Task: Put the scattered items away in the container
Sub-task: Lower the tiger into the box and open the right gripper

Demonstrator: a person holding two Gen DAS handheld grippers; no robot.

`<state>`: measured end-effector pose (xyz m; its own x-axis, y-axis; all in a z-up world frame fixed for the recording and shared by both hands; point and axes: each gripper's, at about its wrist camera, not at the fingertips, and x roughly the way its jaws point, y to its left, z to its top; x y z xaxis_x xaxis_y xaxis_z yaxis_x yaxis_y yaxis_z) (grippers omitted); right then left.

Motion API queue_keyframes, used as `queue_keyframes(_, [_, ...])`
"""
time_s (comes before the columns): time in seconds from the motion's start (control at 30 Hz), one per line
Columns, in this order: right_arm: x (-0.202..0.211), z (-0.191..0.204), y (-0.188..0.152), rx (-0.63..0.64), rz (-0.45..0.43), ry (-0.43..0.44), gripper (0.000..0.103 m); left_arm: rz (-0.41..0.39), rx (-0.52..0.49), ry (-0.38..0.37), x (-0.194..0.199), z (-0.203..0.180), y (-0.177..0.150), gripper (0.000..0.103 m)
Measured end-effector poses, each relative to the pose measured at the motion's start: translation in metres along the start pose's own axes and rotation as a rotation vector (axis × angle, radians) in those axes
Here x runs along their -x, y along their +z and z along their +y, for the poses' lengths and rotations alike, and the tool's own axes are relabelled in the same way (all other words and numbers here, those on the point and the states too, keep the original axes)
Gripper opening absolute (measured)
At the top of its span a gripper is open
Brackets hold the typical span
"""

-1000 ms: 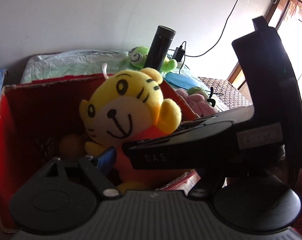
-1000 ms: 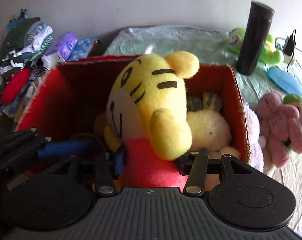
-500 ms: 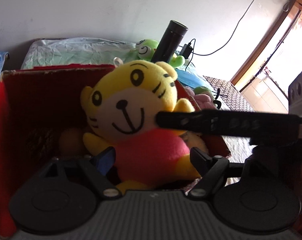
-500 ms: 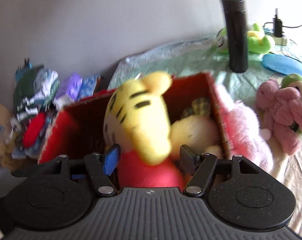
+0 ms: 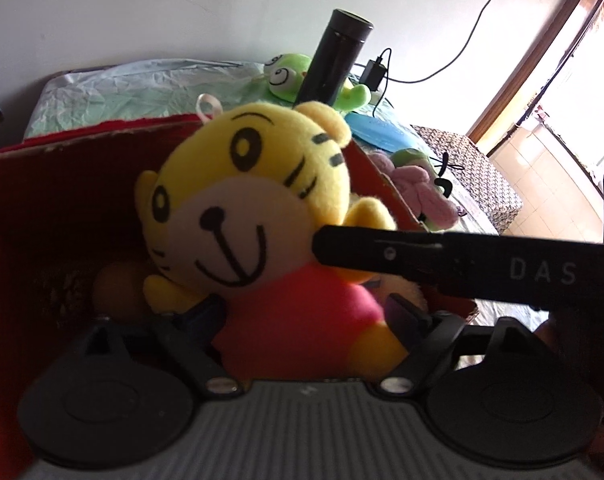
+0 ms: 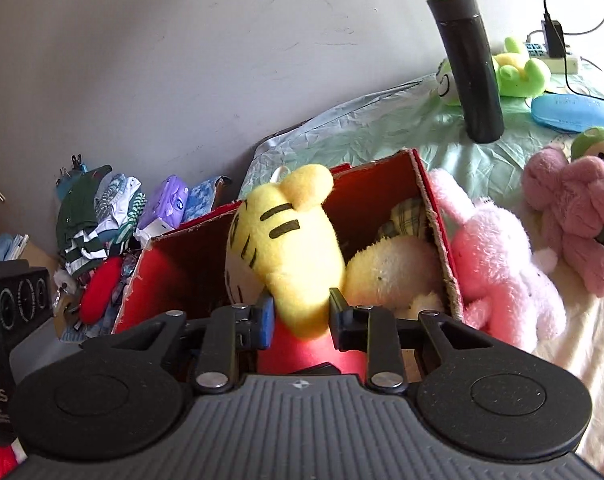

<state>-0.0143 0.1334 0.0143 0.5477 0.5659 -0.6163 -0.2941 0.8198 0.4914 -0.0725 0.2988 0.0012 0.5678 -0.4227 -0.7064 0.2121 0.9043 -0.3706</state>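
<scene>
A yellow tiger plush [image 5: 237, 208] in a red shirt sits upright in the red cardboard box [image 5: 61, 200]. My left gripper [image 5: 306, 314] straddles its red body from the front. Its jaws are opening and the pads stand just off the fabric. In the right wrist view the tiger [image 6: 289, 240] is seen from the side. My right gripper [image 6: 302, 316] is closing, and both pads pinch the tiger's yellow arm. That gripper reaches in from the right as a black bar [image 5: 422, 256]. A cream plush [image 6: 394, 268] lies in the box behind the tiger.
A pale pink plush [image 6: 498, 256] leans on the box's outer right wall [image 6: 434, 216]. A darker pink plush [image 6: 574, 216], a green frog [image 6: 514, 68], a blue case [image 6: 574, 106] and a tall black flask [image 6: 470, 64] lie on the bed beyond. Clothes [image 6: 101, 216] are piled left of the box.
My right gripper's jaws went from wide around the tiger's body to pinched on its arm, and that gripper drew back to the right. My left jaws spread wider around the body.
</scene>
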Motion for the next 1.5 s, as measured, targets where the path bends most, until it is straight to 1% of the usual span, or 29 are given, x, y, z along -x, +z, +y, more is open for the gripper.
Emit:
queue_keyframes(0.07, [0.005,-0.004,-0.003,-0.010,0.001,0.010,0.028,0.011,-0.039,0.014,-0.006,-0.008,0.001,0.088])
queue_keyframes(0.13, [0.006,-0.004,-0.007,0.006,-0.003,0.000,0.028,0.013,-0.075,0.032,-0.013,-0.016,0.001,0.088])
queue_keyframes(0.2, [0.003,-0.004,-0.010,0.008,-0.004,-0.021,0.028,0.012,-0.081,0.038,-0.020,-0.017,0.002,0.088])
queue_keyframes(0.27, [-0.002,-0.008,-0.009,-0.014,0.003,-0.015,0.027,0.009,-0.071,0.025,-0.020,-0.014,0.003,0.088])
queue_keyframes(0.3, [-0.004,-0.009,-0.010,-0.020,-0.003,-0.017,0.025,0.006,-0.061,0.018,-0.020,-0.012,0.003,0.088])
queue_keyframes(0.4, [-0.005,-0.006,-0.012,-0.009,-0.015,-0.026,0.027,-0.006,-0.048,0.013,-0.018,-0.010,0.001,0.088])
queue_keyframes(0.47, [-0.006,-0.004,-0.014,0.008,-0.022,-0.034,0.028,-0.008,-0.040,0.014,-0.017,-0.009,0.000,0.088])
queue_keyframes(0.57, [-0.006,-0.005,-0.015,-0.002,-0.021,-0.029,0.027,-0.011,-0.029,0.013,-0.016,-0.008,-0.001,0.088])
queue_keyframes(0.8, [-0.006,-0.005,-0.018,-0.012,-0.034,-0.034,0.026,-0.009,-0.041,0.053,-0.018,-0.013,-0.001,0.088])
queue_keyframes(0.87, [-0.006,-0.007,-0.018,-0.034,-0.033,-0.023,0.026,-0.006,-0.036,0.072,-0.019,-0.013,-0.001,0.088])
queue_keyframes(1.17, [-0.008,-0.005,-0.016,-0.034,-0.012,-0.030,0.028,-0.001,0.006,0.151,-0.018,-0.017,-0.004,0.089])
queue_keyframes(1.37, [-0.013,-0.003,-0.016,-0.028,0.002,-0.040,0.030,0.006,0.042,0.160,-0.019,-0.011,-0.007,0.089])
queue_keyframes(1.5, [-0.013,-0.004,-0.015,-0.035,0.012,-0.030,0.030,0.013,0.062,0.160,-0.019,-0.011,-0.007,0.089])
